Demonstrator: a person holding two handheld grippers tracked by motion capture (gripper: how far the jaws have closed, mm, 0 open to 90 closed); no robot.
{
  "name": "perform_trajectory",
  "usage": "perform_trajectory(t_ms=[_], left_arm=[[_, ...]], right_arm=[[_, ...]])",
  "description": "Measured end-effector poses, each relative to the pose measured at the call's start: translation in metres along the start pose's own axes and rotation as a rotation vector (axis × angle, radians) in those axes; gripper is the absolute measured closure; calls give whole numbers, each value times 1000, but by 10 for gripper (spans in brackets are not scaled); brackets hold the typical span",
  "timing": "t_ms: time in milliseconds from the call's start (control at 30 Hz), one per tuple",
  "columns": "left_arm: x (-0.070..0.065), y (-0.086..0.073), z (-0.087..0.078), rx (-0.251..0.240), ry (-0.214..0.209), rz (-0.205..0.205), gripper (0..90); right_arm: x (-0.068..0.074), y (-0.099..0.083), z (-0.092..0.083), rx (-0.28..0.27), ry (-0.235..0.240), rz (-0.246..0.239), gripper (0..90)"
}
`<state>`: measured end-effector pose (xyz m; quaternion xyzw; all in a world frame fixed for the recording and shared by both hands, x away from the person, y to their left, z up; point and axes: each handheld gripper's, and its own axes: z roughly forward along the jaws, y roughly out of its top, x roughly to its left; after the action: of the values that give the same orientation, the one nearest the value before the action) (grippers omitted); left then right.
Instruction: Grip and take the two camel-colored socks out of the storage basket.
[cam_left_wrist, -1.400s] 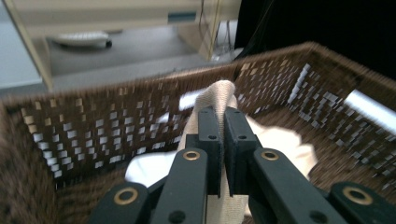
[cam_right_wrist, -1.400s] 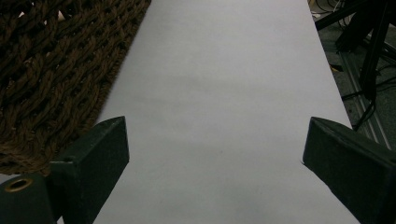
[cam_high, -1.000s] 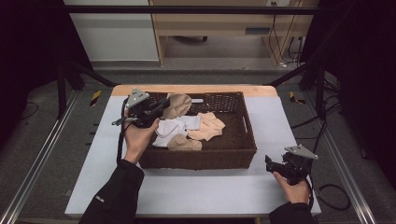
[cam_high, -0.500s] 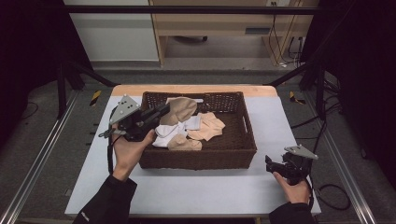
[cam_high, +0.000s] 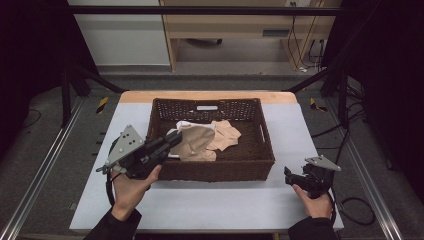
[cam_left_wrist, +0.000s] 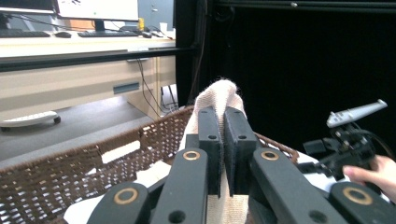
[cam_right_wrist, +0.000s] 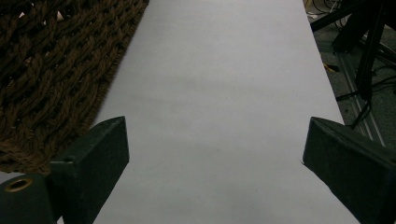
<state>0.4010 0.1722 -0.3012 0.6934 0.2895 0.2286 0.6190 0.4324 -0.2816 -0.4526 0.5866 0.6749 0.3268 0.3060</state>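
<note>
Dark curtained bay w/ a desk at the back; grey-white table (cam_high: 200, 210) carries a brown wicker basket (cam_high: 220, 167) mid-surface. Going left to right in the high view: left gripper (cam_high: 172, 141) sits at the basket's near-left corner, jaws pointing in over the rim and pinched together on a beige cloth (cam_high: 195, 142). The left gripper view confirms it: the two black pads are pressed tight w/ the beige cloth (cam_left_wrist: 219, 100) squeezed between them and poking up above the tips, basket rim (cam_left_wrist: 84, 158) just behind. Cloth is lifted at the held end; the rest drapes down inside the basket, left half, on top of a white cloth (cam_high: 176, 127). Next over, a peach cloth (cam_high: 227, 135) lies flat on the basket floor, touching the beige one. Far right, right gripper (cam_high: 289, 176) rests low on the bare table near the basket's near-right corner, well apart from any cloth; the right gripper view shows its jaws spread wide w/ nothing between, only table and a bit of basket weave (cam_right_wrist: 56, 60). Step in hand, as I read it: pulling the beige cloth out over the left rim. Next move prob needs more lift so the trailing part clears the rim w/o dragging the white one along, then a set-down on open table left of or in front of the basket. The right gripper may need to come in to hold the basket or take a corner.
</note>
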Motion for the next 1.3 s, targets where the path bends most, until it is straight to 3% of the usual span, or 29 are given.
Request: perform_trajectory(t_ms=[300, 500, 833, 1067, 1300], left_arm=[[-15, -25, -8, 54, -44, 24, 862], [-24, -49, -10, 107, -72, 13, 861], [-30, -98, -9, 253, -113, -20, 861], [-24, -132, -2, 354, -100, -61, 860], [-13, -154, 10, 447, -51, -76, 857]], right_arm=[[0, 0, 0, 0, 0, -2, 72], [0, 0, -1, 0, 3, 4, 72], [1, -1, -1, 5, 4, 6, 72], [1, -1, 0, 5, 7, 0, 72], [2, -1, 0, 8, 6, -6, 72]])
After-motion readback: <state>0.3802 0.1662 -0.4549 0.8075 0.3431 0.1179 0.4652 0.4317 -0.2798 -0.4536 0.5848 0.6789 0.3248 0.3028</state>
